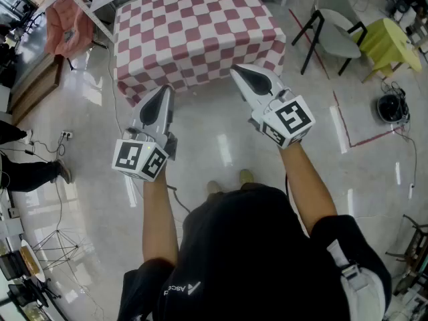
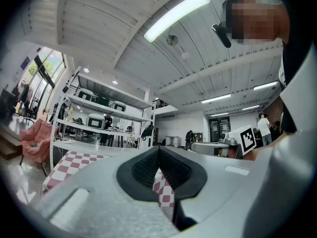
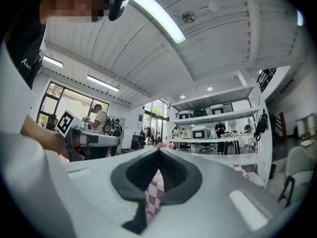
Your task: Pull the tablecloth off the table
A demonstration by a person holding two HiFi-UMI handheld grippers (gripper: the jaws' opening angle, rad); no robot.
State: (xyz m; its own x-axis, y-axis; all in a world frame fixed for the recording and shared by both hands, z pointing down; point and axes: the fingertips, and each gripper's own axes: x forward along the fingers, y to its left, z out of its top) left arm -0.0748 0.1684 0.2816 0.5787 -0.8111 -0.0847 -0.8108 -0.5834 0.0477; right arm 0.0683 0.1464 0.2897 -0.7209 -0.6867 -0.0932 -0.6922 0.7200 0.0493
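A red-and-white checked tablecloth (image 1: 194, 32) covers a square table at the top of the head view and drapes down its near side. My left gripper (image 1: 165, 89) is at the hanging front hem, left of centre. My right gripper (image 1: 235, 71) meets the same hem further right. Both are shut, each with a strip of the checked cloth pinched between its black pads. That strip shows in the left gripper view (image 2: 166, 195) and in the right gripper view (image 3: 153, 192). I stand on the glossy floor just in front of the table.
A grey chair (image 1: 334, 19) and a yellow-green seat (image 1: 388, 42) stand to the table's right. A pink armchair (image 1: 67, 19) is at its left. Red tape lines (image 1: 341, 119) and a round black device (image 1: 390, 108) lie on the floor. Another person's leg (image 1: 27, 172) shows at far left.
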